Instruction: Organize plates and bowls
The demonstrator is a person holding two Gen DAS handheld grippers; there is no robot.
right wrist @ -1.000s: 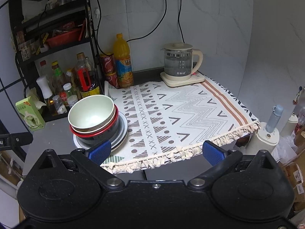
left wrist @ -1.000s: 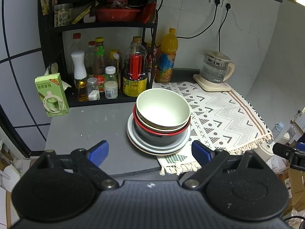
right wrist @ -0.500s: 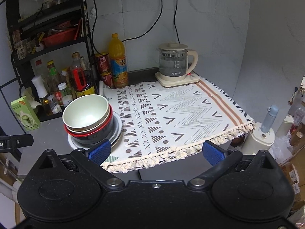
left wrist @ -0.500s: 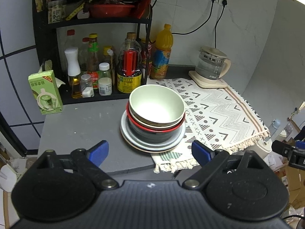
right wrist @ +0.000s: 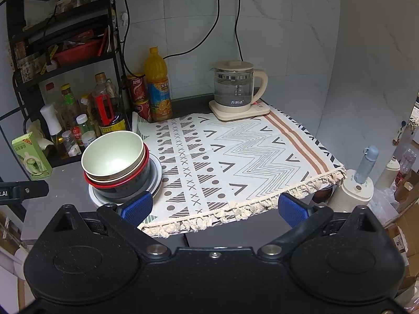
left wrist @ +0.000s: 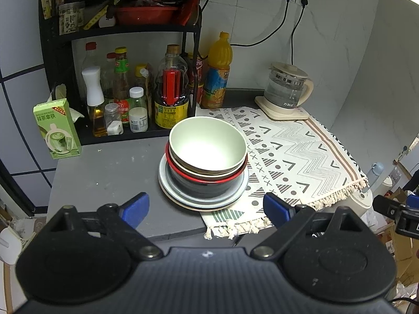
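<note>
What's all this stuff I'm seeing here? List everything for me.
Bowls: three nested, pale green on cream on red-rimmed black, on the plates.
Plates: at least two stacked, grey on top, half on the counter, half on the cloth.
Cloth: one, cream with dark patterns, covering the counter's right side.
Kettle: one, glass and cream, back of the cloth.
Orange drink bottle: one, beside the rack.
Rack: one, black, holding sauce bottles.
Green carton: one, left counter.
Left gripper: blue fingers, open, empty.
Right gripper: blue fingers, open, empty.
</note>
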